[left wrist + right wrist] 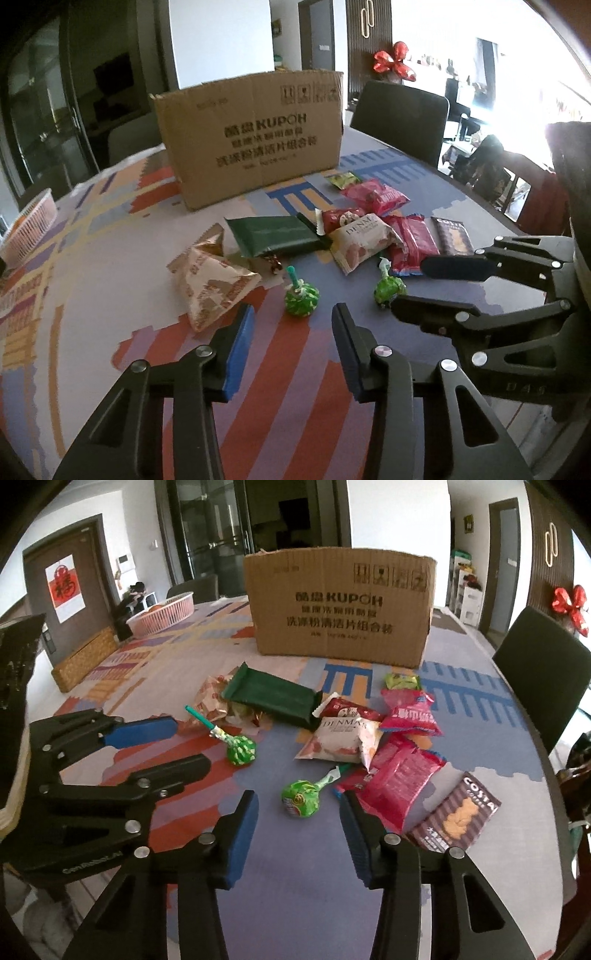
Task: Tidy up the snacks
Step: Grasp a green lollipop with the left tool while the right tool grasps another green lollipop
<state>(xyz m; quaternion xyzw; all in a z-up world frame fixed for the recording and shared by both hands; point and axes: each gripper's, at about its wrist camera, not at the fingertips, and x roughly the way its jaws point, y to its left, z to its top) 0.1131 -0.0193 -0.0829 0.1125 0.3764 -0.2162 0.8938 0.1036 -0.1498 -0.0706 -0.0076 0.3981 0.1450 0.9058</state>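
Snacks lie scattered on the patterned tablecloth in front of a cardboard box (251, 136) (338, 605). A green lollipop (301, 295) (242, 749) lies just ahead of my open, empty left gripper (293, 319). A second green lollipop (301, 797) (388, 290) lies just ahead of my open, empty right gripper (299, 805). Behind them lie a dark green packet (277, 236) (273, 696), a white DENMA packet (362, 240) (341, 740), red packets (395, 781), a brown triangular bag (212, 284) and a COSTA biscuit box (458, 814) (452, 236).
A pink basket (164, 614) (29, 225) stands at the table's far left. Dark chairs (400, 118) (541, 668) stand along the right side. The right gripper shows in the left wrist view (413, 286), the left gripper in the right wrist view (184, 746).
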